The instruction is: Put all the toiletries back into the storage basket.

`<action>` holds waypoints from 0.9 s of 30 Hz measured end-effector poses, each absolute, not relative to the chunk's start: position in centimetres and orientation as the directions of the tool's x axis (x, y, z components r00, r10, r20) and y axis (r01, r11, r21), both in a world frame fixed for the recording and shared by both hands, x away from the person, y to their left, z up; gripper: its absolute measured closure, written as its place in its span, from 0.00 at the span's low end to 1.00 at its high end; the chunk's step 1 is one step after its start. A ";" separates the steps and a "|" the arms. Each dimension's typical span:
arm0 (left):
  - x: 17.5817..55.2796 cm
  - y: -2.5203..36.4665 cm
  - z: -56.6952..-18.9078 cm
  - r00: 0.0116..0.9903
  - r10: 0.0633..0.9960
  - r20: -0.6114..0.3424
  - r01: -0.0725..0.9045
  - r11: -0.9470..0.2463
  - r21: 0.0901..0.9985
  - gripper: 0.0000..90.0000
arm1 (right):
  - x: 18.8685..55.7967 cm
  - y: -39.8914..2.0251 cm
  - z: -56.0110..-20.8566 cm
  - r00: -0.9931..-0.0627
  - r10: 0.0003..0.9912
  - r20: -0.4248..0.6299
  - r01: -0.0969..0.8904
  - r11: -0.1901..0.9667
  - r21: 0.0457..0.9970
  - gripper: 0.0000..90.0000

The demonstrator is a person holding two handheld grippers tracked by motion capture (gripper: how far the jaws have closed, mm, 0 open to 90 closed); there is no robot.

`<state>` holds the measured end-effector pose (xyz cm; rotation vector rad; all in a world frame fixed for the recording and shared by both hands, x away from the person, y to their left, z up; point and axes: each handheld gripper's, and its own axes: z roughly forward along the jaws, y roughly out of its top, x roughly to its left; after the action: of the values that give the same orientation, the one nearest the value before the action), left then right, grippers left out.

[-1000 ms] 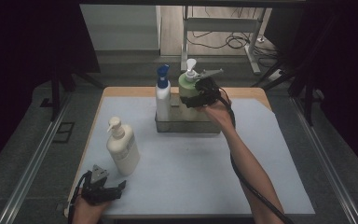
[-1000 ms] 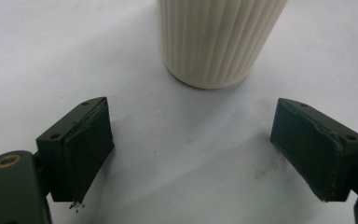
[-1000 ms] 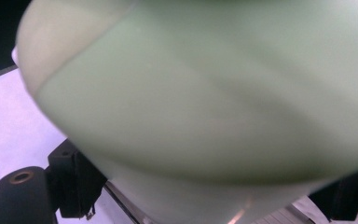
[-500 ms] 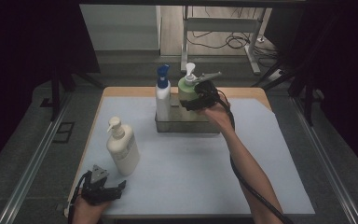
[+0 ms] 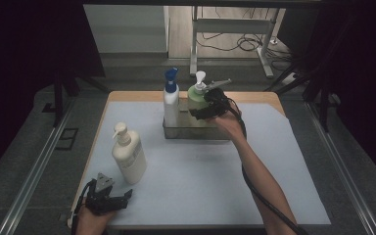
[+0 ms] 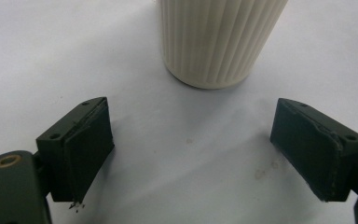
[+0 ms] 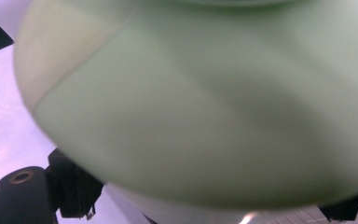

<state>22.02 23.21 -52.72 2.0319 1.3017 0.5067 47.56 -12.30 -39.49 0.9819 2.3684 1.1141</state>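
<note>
Two pump bottles stand in a clear tray (image 5: 196,133) at the desk's far edge; right gripper (image 5: 206,105) pinches the green one (image 5: 195,100), left gripper (image 5: 108,201) spread near the cream bottle (image 5: 128,155).

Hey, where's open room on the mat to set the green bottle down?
The pale blue mat lies bare across its middle and right, between the cream ribbed pump bottle and the right forearm. Crowded: the clear tray with the blue-capped white bottle and green pump bottle at the right gripper.
</note>
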 end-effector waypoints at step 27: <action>22.0 23.2 -52.7 0.428 0.903 -0.029 0.647 -0.284 0.708 0.14 | 48.0 -12.4 -41.5 -0.695 0.719 -0.005 0.482 0.472 0.738 0.15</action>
<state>22.02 23.20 -52.71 2.0322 1.3027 0.5064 47.99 -12.37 -41.53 1.0180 2.4090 1.0577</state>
